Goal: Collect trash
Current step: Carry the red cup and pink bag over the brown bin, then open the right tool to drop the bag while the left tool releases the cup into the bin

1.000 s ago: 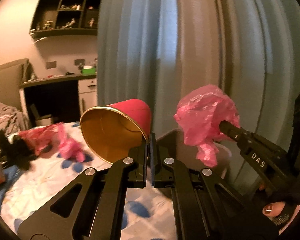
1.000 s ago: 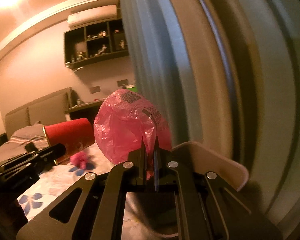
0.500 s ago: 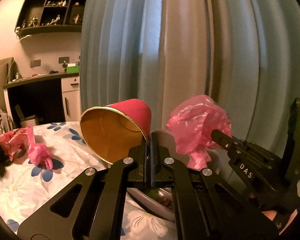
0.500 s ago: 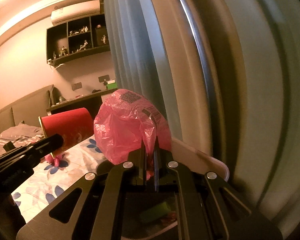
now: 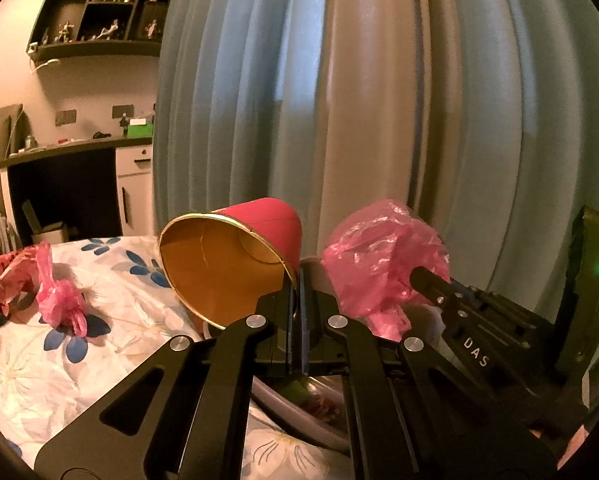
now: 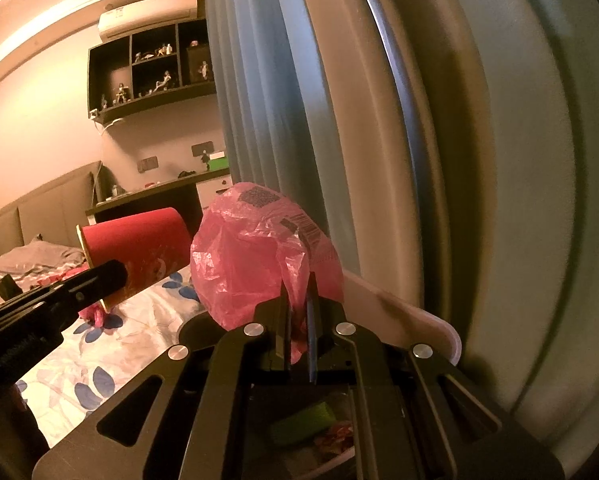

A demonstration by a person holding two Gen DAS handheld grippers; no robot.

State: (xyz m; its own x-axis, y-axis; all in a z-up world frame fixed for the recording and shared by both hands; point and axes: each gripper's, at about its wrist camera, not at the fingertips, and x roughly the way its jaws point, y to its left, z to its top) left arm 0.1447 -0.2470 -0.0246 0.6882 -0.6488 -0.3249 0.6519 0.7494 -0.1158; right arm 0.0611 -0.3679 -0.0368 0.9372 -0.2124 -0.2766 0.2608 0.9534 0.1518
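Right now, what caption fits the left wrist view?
Left gripper pinches a red paper cup by its rim; right gripper holds a pink plastic bag beside it.

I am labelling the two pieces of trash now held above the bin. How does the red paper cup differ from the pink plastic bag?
The red paper cup is rigid and keeps its cone shape; the pink plastic bag is soft and crumpled into a ball. The cup is opaque, with a brownish inside and a gold rim; the bag is translucent and carries printed labels. The left gripper pinches the cup by its rim; the right gripper pinches a fold of the bag. Both are held in the air.
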